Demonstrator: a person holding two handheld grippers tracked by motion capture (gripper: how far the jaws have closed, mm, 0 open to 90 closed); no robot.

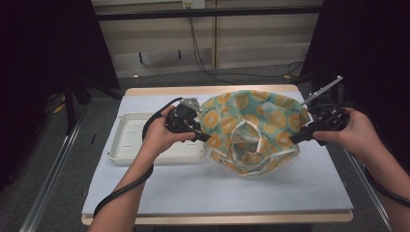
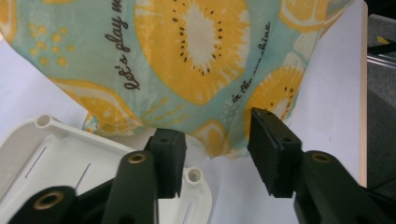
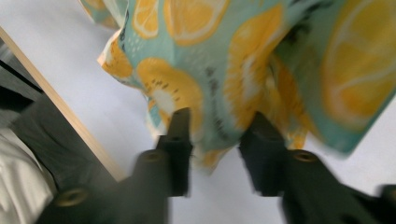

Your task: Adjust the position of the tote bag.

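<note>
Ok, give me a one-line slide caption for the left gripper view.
Left tool open at the edge of the teal, yellow-citrus-print fabric garment, above the white plastic tray.

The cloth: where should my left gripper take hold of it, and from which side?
Probably the cloth's left edge, the hem bunched beside the tray. Come in level from the left, as the left gripper already points: in its own view the hem hangs just ahead of its open jaws, loose and thin enough to pinch. The right gripper sits at the opposite edge.
</note>
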